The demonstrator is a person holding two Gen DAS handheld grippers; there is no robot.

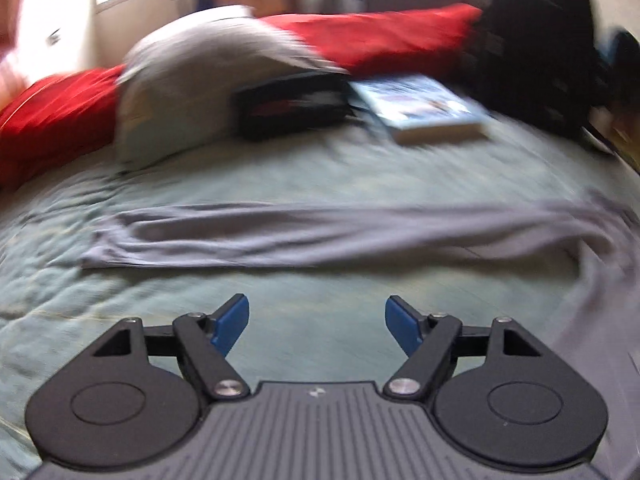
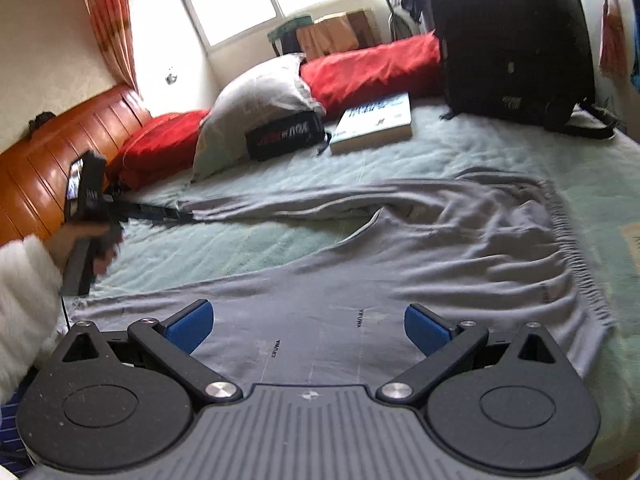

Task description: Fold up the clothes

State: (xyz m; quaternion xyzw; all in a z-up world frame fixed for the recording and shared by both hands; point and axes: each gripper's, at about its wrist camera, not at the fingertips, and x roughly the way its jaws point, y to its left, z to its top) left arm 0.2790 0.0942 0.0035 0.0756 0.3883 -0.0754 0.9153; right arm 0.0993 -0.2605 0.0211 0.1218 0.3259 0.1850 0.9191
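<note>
Right claw (image 2: 309, 330) agape over sideways-stretched grey trousers (image 2: 400, 264)

- Bare green bedspread (image 2: 224, 248), centre-left of the right wrist view: open passage between the 2 legs of the grey trousers (image 2: 460, 264).
- Left gripper (image 2: 92, 204), left edge: stands beside that passage.
- Upper frame, blocking the far side: grey pillow (image 2: 256, 108), black pouch (image 2: 286, 136), book (image 2: 376, 124), black backpack (image 2: 512, 44).

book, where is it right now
In the right wrist view the book lies on the bed's far side, between the black pouch and the backpack.
</note>
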